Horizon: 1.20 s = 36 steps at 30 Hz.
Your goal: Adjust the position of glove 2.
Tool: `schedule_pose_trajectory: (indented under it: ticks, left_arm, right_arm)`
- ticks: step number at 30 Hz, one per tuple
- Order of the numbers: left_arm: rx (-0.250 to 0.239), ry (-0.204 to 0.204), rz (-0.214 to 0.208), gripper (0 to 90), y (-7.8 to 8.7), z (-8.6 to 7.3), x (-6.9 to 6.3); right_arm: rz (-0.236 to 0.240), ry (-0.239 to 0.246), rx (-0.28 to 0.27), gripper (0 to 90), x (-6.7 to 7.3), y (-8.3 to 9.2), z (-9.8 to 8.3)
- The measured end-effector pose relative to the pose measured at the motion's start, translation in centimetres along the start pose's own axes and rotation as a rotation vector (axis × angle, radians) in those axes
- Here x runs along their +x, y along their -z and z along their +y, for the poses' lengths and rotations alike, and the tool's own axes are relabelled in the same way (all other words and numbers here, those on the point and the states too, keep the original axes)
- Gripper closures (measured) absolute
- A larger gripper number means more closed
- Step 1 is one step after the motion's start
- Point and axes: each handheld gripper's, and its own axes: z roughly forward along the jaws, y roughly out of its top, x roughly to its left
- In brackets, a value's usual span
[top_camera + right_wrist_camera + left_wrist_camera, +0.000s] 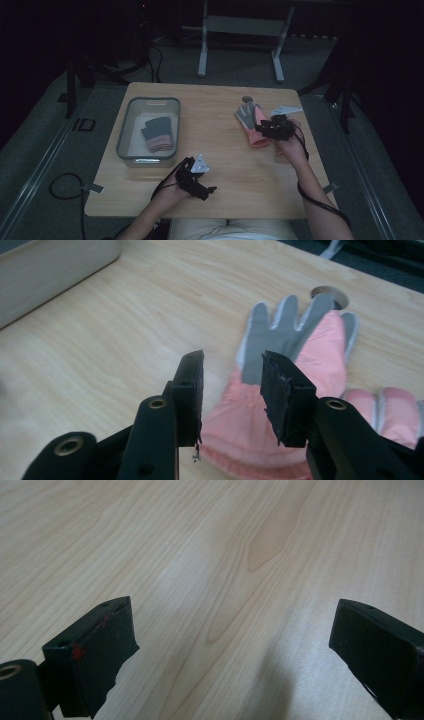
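Note:
A pink and grey glove (250, 124) lies flat on the wooden table (220, 165) at the right, fingers pointing away. My right gripper (272, 129) hovers at its cuff end. In the right gripper view the jaws (232, 365) stand apart just above the glove (310, 355), with its cuff showing in the gap and neither pad pressing on it. Part of a second pink glove (390, 410) peeks out at the right behind the jaw. My left gripper (200, 186) sits low near the table's front, wide open (232, 630) over bare wood.
A grey bin (125, 125) stands at the table's left and holds a folded dark and pink pair of gloves (157, 134). A round hole (247, 99) is in the tabletop beyond the glove. Cables trail off both grippers; a metal frame stands on the floor behind.

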Motion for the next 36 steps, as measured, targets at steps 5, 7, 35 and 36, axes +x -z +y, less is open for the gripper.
schedule_pose_trajectory:
  ticks: [5, 7, 35, 36]
  left_arm:
    - [0.014, -0.001, -0.023, 2.1, 0.1, -1.0, -0.6]
    - [-0.004, 0.016, -0.034, 2.1, 0.2, -1.3, -0.6]
    - [-0.081, 0.017, 0.002, 2.1, 0.6, -2.4, -0.9]
    - [-0.079, 0.016, 0.004, 2.1, 0.6, -2.4, -1.0]
  right_arm:
    - [-0.021, -0.025, 0.021, 61.3, -0.9, -1.4, -0.1]
    - [-0.026, -0.025, 0.044, 61.4, -1.1, -2.3, -0.1]
    - [-0.097, -0.093, 0.230, 86.4, -3.2, -10.9, 0.5]
    - [-0.112, -0.109, 0.208, 87.0, -3.1, -10.7, 0.4]
